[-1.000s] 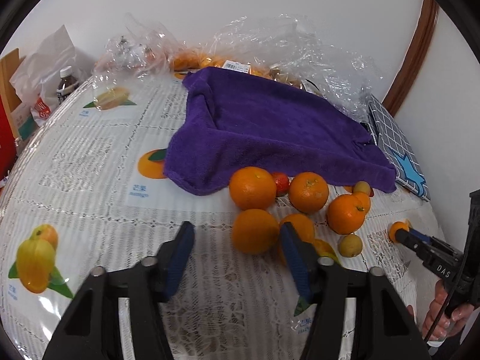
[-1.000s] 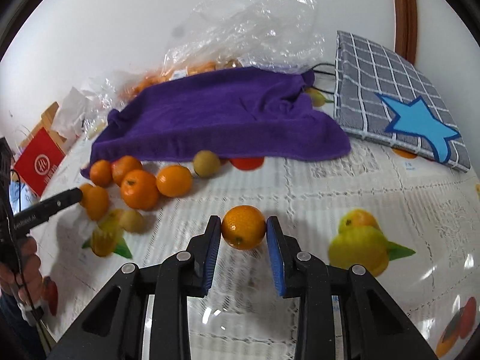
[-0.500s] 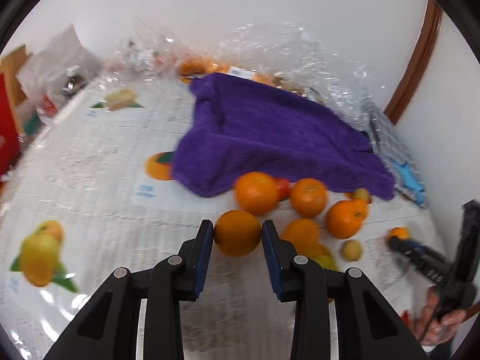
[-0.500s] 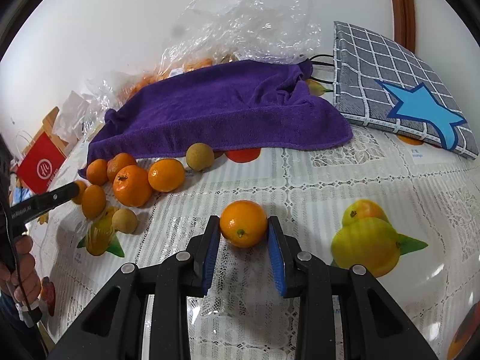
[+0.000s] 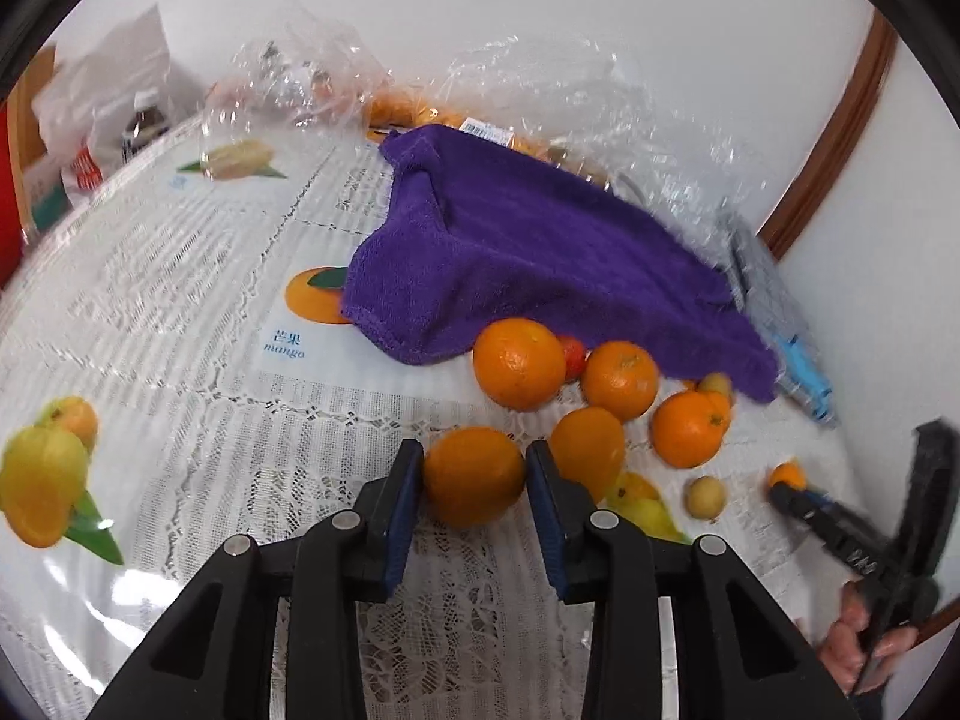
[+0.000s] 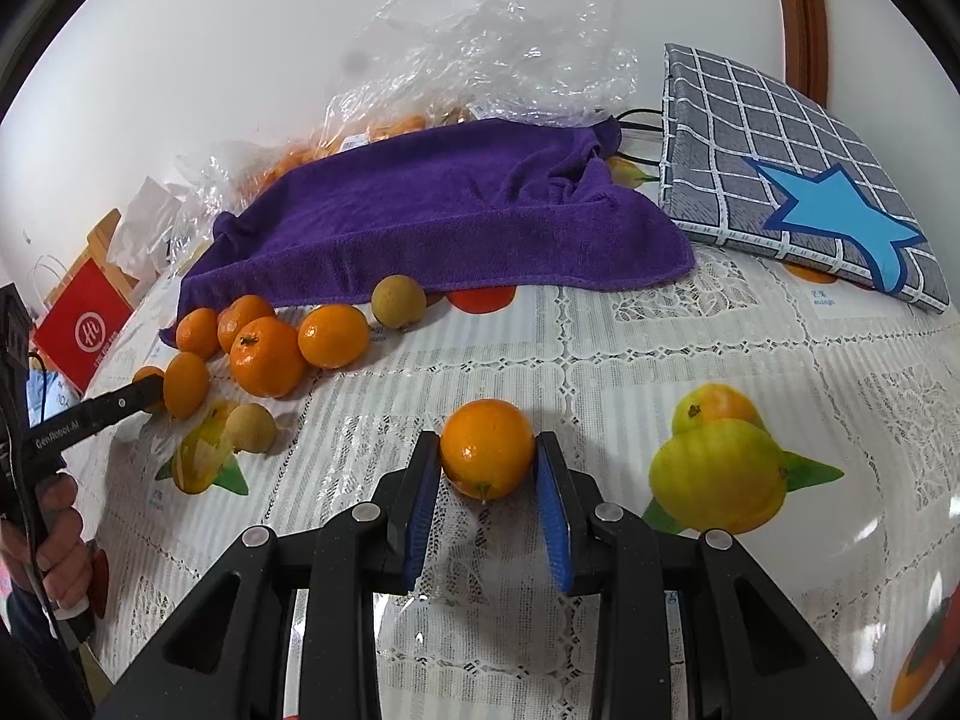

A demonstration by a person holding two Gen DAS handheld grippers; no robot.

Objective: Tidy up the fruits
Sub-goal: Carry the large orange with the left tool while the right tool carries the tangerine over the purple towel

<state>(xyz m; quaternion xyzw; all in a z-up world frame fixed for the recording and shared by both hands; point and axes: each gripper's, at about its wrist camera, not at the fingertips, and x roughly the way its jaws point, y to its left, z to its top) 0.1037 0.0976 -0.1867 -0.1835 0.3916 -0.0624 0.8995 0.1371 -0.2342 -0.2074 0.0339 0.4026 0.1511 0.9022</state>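
Two hand-held grippers, each clamped on 1 orange, over a lace-patterned tablecloth (image 6: 690, 360) printed with fruit pictures, against a plain white wall.

The left gripper (image 5: 474, 477) pinches a round orange (image 5: 474, 474) between its blue pads, just beside a loose cluster of oranges (image 5: 618, 381) and small tan fruits at the hem of a rumpled purple towel (image 5: 540, 252). The right gripper (image 6: 487, 462) grips a smaller orange (image 6: 487, 447), stem end down, well apart from that cluster on open cloth. Crinkled clear plastic bags (image 6: 480, 42) holding more oranges lie behind the towel; a grey checked cushion with a blue star (image 6: 792, 180) rests at the right. A red paper bag (image 6: 84, 324) stands at the table's far left edge. A curved wooden trim (image 5: 840, 138) runs up the wall.
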